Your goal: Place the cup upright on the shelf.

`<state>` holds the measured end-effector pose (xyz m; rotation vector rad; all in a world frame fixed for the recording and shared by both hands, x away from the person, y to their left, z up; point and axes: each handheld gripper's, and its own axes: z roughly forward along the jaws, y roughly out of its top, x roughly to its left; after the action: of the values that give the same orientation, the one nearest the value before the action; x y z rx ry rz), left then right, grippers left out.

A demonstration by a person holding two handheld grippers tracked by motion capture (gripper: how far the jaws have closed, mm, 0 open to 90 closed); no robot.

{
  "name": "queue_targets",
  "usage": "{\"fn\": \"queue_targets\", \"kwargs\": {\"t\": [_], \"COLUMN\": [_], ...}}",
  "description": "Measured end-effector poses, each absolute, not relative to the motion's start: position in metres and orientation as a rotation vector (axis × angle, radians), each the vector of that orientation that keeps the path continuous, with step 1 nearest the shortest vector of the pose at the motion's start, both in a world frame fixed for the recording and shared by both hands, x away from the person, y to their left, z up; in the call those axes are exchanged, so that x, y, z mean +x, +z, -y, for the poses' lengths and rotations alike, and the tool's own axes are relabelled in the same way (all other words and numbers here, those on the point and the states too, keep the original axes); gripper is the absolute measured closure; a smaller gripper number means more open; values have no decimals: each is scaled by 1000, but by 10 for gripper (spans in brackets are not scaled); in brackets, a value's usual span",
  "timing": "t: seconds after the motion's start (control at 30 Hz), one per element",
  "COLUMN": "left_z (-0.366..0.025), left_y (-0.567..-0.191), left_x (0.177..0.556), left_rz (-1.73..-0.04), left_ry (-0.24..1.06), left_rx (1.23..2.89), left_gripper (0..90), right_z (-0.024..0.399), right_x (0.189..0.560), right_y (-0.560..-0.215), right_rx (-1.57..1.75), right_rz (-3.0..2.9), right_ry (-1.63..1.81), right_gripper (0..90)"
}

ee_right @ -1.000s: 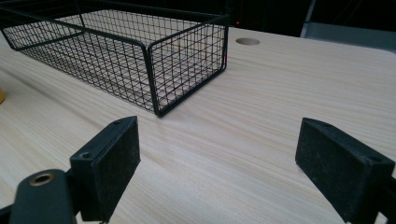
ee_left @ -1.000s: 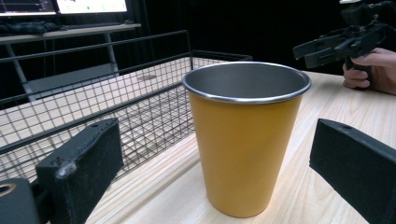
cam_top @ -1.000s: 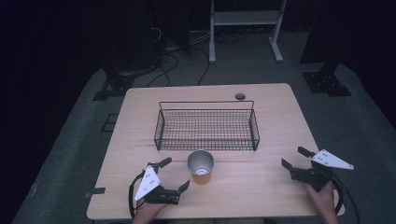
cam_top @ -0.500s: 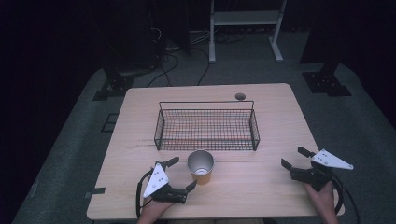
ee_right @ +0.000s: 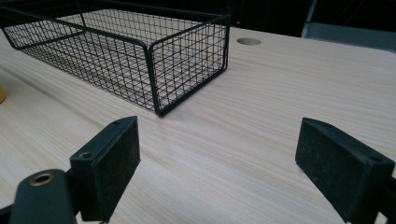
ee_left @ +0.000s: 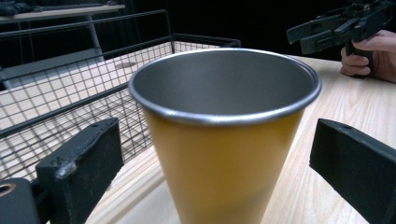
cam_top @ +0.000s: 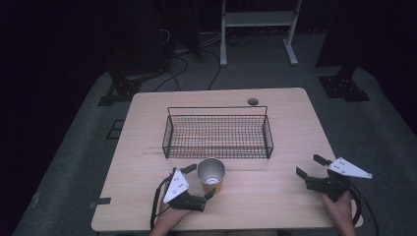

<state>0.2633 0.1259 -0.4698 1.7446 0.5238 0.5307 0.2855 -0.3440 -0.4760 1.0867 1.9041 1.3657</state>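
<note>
The step in hand was judged to be the approach to a grasp: the left gripper (cam_top: 199, 181) sat at the near left of the table (cam_top: 285, 128) with its jaws spread on either side of the cup (cam_top: 211, 173) — one jaw on each flank, neither yet touching the wall as far as the left gripper view showed. The cup (ee_left: 224, 130) stood upright and empty, yellow outside and grey metal inside, just in front of the near long wall of the wire basket (cam_top: 218, 132) and apart from it. The right gripper (cam_top: 312, 168) was held at the near right of the table, well apart from the cup, with its jaws spread and nothing between them. The next move would probably call for closing the left jaws squarely on the cup below its rim, then lifting it straight up — the near basket wall would have to be cleared if the cup was meant to go inside. Count of items: one cup, one basket with nothing in it, two grippers, one table with one round hole (cam_top: 253, 102) near its far edge.
</note>
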Motion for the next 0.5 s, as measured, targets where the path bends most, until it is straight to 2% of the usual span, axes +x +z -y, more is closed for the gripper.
{"fn": "queue_targets", "kwargs": {"t": [0.5], "left_z": [-107], "left_y": [-471], "left_x": [274], "left_rz": [-531], "left_ry": [509], "left_rx": [1739], "left_gripper": [18], "right_z": [344], "right_x": [285], "right_y": [-476], "right_rx": [1078], "right_rz": [-1907], "right_ry": [1367], "right_gripper": [129]}}
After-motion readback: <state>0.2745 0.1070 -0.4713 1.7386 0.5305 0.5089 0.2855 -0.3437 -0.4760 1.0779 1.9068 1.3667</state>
